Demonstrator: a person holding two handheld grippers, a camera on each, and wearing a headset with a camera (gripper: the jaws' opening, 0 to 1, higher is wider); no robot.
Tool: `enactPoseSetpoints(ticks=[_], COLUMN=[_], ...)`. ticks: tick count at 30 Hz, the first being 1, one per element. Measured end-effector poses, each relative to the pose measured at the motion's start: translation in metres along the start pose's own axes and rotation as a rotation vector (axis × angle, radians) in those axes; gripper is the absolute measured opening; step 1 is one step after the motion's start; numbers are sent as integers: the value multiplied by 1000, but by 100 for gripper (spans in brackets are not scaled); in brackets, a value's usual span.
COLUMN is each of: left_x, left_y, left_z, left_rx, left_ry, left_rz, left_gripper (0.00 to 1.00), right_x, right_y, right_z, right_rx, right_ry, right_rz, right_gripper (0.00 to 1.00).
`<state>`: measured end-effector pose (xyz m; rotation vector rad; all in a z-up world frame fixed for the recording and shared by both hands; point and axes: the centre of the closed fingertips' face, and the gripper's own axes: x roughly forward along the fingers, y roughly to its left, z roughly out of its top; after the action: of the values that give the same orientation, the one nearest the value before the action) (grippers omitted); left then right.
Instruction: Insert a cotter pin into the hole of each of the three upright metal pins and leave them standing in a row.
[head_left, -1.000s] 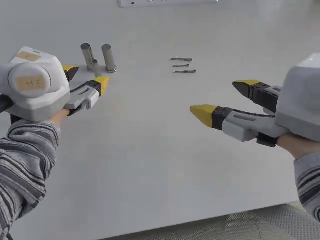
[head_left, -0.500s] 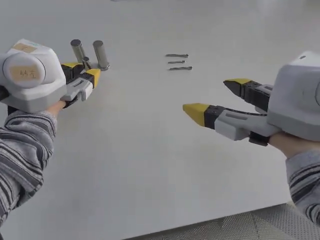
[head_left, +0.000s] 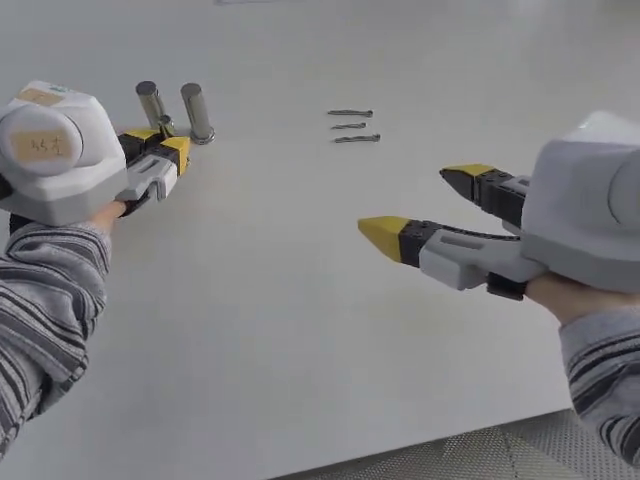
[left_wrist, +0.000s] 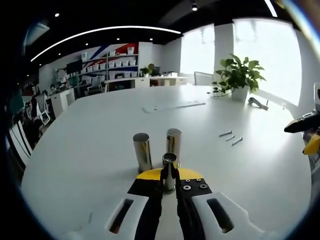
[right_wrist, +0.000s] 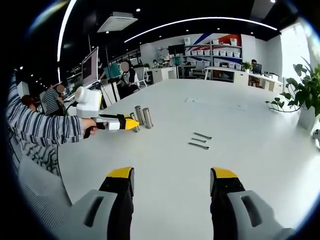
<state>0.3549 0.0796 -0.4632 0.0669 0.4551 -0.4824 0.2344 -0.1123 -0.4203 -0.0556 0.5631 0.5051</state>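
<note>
Three short upright metal pins stand close together at the far left of the white table (head_left: 300, 300). My left gripper (head_left: 160, 140) is shut on the nearest pin (left_wrist: 169, 169), whose top pokes up between the yellow tips. The other two pins (head_left: 150, 100) (head_left: 195, 110) stand just behind it, also visible as a pair (left_wrist: 142, 152) (left_wrist: 173, 144). Three cotter pins (head_left: 350, 126) lie flat in a small stack further right, seen again as the cotter pins (right_wrist: 200, 140). My right gripper (head_left: 428, 202) hovers open and holding nothing over the table, its jaws wide apart (right_wrist: 172, 177).
The table's near edge (head_left: 420, 445) runs along the bottom right. A potted plant (left_wrist: 240, 75) stands at the table's far side. People sit past the table's far end (right_wrist: 50, 100). Bare tabletop stretches between the grippers.
The left gripper moved in around the nearest metal pin and its jaws went from open to shut on it. The right gripper drifted slightly left, still open.
</note>
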Motion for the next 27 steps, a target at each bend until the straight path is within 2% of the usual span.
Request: enactPoseSetpoints(ticks=[5,10,12,14,17,22,27], left_x=[-3,-7,-9,-9,-9,-10,-11], left_y=[-4,-16,-23,-31,-45,-64,-74], left_z=[-1,-2,-1,-1,-4,-7,-8], left_rx=[2,-30,-54,-53,-49,-58,-87], left_ry=[14,19,5,1,14,7,-4], left_rz=[20,30,30,29,24,16,15], left_gripper=[5,5,5,5,5,5,5], right_x=[-1,-3,-3,-4,-6,-8,-9], right_y=[-1,2,2,2,4,4,4], right_z=[1,2,1,0,0,-1,-2], right_rx=[3,-1,1,2,-4,-2,-1], right_ry=[-5,-9,-5,-5,-4,-3,-3], right_rz=[-8,-6,-4,-1,0,-1,0], right_gripper=[59,59,59,59,58,58,58])
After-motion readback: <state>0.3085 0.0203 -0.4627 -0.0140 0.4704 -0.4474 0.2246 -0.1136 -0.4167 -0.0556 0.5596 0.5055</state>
